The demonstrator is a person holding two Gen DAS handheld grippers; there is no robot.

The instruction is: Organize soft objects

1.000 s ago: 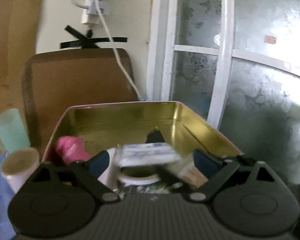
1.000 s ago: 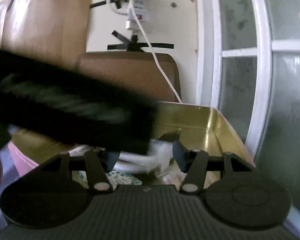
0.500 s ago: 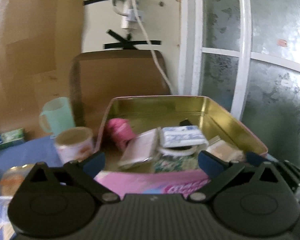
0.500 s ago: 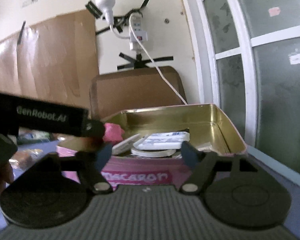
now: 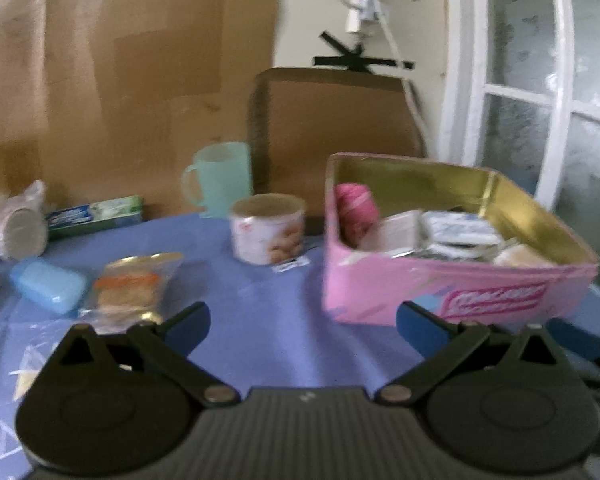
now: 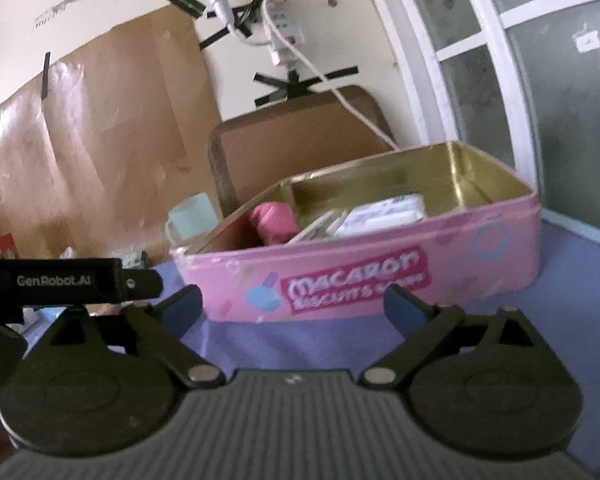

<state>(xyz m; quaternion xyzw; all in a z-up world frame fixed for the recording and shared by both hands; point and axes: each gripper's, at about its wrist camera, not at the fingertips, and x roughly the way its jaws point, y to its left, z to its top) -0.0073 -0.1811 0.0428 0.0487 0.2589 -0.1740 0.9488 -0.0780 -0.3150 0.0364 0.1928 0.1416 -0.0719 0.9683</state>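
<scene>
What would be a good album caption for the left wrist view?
Open left gripper facing a blue-clothed table: pink tin of soft items, snack bag waiting.

Left hand-held gripper [image 5: 301,326] and right hand-held gripper [image 6: 292,306] both gape wide, jaws having just been opening, nothing between them.

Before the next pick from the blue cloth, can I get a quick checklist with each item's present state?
1. Left gripper jaws open, nothing between: ok.
2. Right gripper jaws have just been opening, nothing between: ok.
3. Pink tin upright, uncovered: ok.
4. Room left in tin: cannot tell.
5. Clear snack bag on cloth, unobstructed: ok.
6. Blue soap case clear of bag: cannot tell.
</scene>
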